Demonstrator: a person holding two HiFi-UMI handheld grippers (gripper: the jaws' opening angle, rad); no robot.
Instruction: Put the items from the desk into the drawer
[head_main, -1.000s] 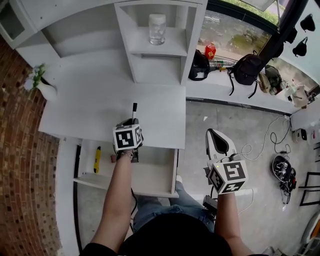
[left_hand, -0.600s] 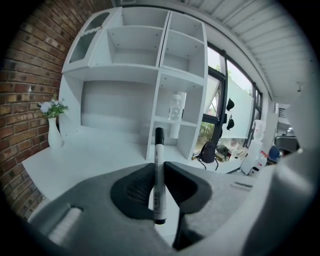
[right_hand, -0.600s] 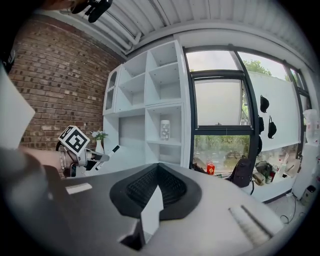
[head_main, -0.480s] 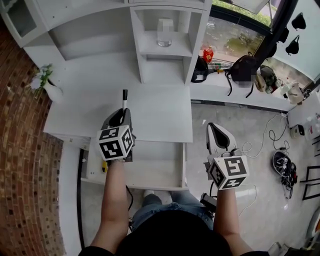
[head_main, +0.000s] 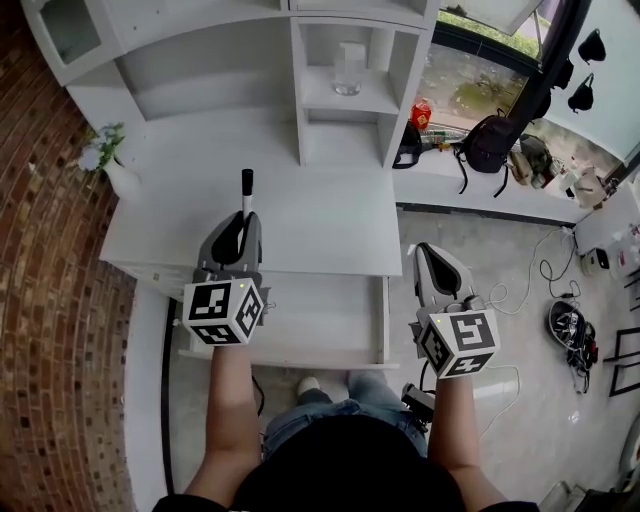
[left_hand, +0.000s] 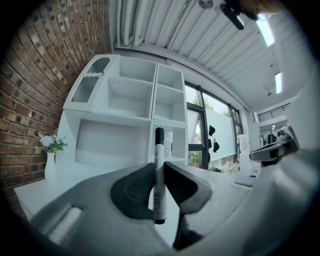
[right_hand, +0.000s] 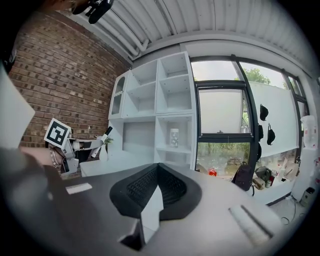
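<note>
The left hand-held gripper is clenched on a slim white marker pen with a black cap. In the left gripper view the two dark ribbed pads pinch the pen's barrel from both sides, the left gripper gripping it low down, so most of the pen sticks out past the jaw tips, cap end farthest away. Seen from the head view, the pen is held above the white desk top, near its front edge and left of the middle, with the cap pointing toward the back edge. The open white drawer lies below the front edge, under and behind the gripper's cube.

The right hand-held gripper hangs off the desk's right front corner, above the floor. Its jaws are pressed together with nothing between them.

Dark print runs along the pen's barrel, perhaps a label, but it is too small to read.
</note>
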